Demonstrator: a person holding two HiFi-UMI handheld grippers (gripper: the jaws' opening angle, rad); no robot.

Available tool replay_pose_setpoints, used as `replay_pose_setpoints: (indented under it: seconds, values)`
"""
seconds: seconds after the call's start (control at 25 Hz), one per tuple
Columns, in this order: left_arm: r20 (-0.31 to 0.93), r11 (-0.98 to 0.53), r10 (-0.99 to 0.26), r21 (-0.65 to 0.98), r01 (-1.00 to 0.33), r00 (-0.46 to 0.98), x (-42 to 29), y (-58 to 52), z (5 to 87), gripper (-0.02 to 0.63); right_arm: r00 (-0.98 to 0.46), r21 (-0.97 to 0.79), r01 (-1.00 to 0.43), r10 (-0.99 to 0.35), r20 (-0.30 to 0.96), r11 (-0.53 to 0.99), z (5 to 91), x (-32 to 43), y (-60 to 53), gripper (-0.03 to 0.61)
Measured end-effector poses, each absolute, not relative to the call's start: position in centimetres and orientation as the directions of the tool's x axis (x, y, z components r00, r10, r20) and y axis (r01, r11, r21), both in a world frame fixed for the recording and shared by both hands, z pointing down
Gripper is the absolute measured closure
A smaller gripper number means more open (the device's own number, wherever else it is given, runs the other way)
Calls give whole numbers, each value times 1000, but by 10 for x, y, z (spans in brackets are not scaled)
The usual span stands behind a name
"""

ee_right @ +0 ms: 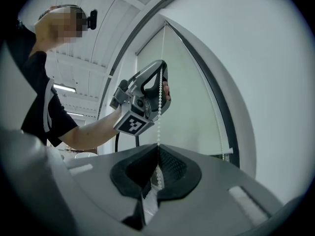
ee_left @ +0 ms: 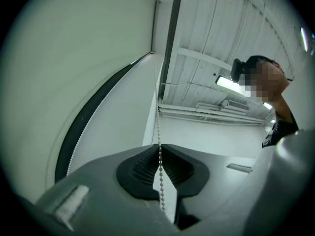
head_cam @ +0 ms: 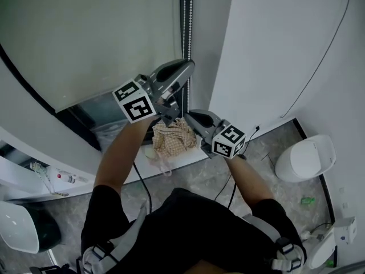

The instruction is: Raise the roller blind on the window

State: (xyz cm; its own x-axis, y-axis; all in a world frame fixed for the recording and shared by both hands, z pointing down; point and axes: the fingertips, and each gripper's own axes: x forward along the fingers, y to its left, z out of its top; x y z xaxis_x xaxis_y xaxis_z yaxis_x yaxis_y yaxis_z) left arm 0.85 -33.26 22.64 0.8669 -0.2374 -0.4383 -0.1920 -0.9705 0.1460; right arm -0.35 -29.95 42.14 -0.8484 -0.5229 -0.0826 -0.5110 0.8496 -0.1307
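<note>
The pale roller blind (head_cam: pixel 85 33) hangs over the window, with its bottom edge low over the sill. Its white bead chain (head_cam: pixel 186 16) runs down beside the frame. My left gripper (head_cam: pixel 185 67) is the upper one and is shut on the chain, which passes between its pads (ee_left: pixel 147 168) and rises straight up as the bead chain (ee_left: pixel 158 122). My right gripper (head_cam: pixel 191 116) is just below it, also shut on the bead chain (ee_right: pixel 160 112). In the right gripper view the left gripper (ee_right: pixel 157 75) shows above the right gripper (ee_right: pixel 158 149), both on the same strand.
A checked cloth (head_cam: pixel 173 137) lies on the window sill (head_cam: pixel 188 156) under the grippers. A white wall (head_cam: pixel 274 39) stands to the right. A white rounded appliance (head_cam: pixel 305 158) and cables (head_cam: pixel 228 190) are on the floor. A small bottle (head_cam: pixel 65 177) lies at lower left.
</note>
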Motion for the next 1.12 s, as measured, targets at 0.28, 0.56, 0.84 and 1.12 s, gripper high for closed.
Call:
replay_pose_setpoints:
  seconds: [0.28,0.56,0.84,1.12]
  values:
    - [-371,-953,-300,86,-290,879,6,-327,263,597,-854,-137,-514,-520,-14,847,456,-6,-292,571]
    - [-309,-925,-378,152,-347,873,7,-315,346,601,-843,-229,-537,-516,151,812,552,1,-271,572]
    - [-295,-924,-381,120,-362,876,11,-297,351,603,-856,-189,-517,-498,139,835,555,0,-249,570]
    - [-297,-917,-399,140,-373,867,0,-299,349,603,-843,-183,-499,-523,-125,847,447,27,-258,414]
